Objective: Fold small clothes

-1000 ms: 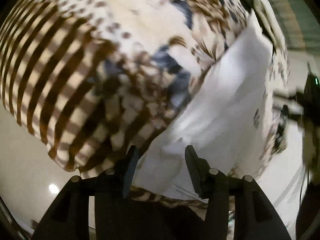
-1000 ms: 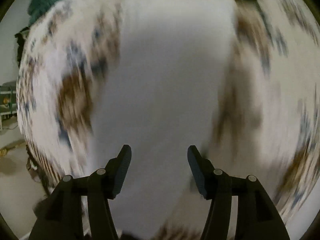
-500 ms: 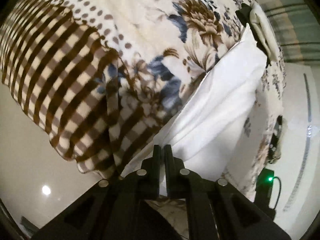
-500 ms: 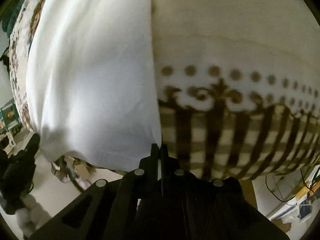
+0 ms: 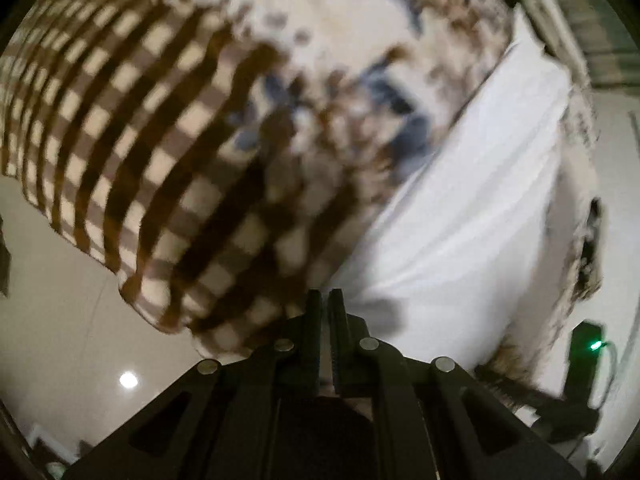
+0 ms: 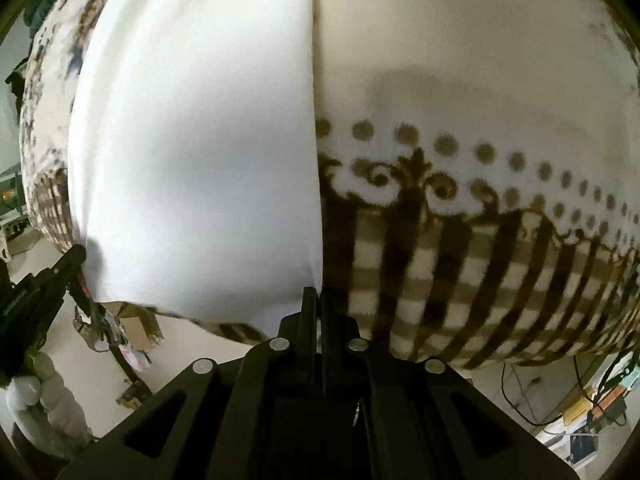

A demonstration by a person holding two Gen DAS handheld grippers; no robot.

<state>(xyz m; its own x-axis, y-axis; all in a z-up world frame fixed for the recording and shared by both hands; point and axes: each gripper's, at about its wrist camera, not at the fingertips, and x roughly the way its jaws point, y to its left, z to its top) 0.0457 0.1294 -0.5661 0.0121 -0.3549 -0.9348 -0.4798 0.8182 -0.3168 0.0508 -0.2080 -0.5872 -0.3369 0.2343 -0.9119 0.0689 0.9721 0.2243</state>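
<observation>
A white garment point(image 5: 472, 208) lies flat on a patterned blanket point(image 5: 160, 152) with brown checks and flowers. My left gripper point(image 5: 325, 300) is shut on the garment's near corner at its left edge. In the right wrist view the same white garment point(image 6: 200, 160) fills the left half, and my right gripper point(image 6: 315, 296) is shut on its near corner at the right edge. The other gripper point(image 6: 60, 268) shows at the garment's far left corner. The garment's near hem stretches between the two grippers.
The blanket point(image 6: 460, 240) drapes over the bed's edge onto a pale floor point(image 5: 72, 320). A black device with a green light point(image 5: 588, 352) sits on the floor at right. Cables and clutter point(image 6: 580, 400) lie at the lower right, a cardboard box point(image 6: 132, 320) at lower left.
Both grippers closed from open onto the garment's near corners one second ago. Since half a second ago they stay shut and the left view has shifted slightly with blur.
</observation>
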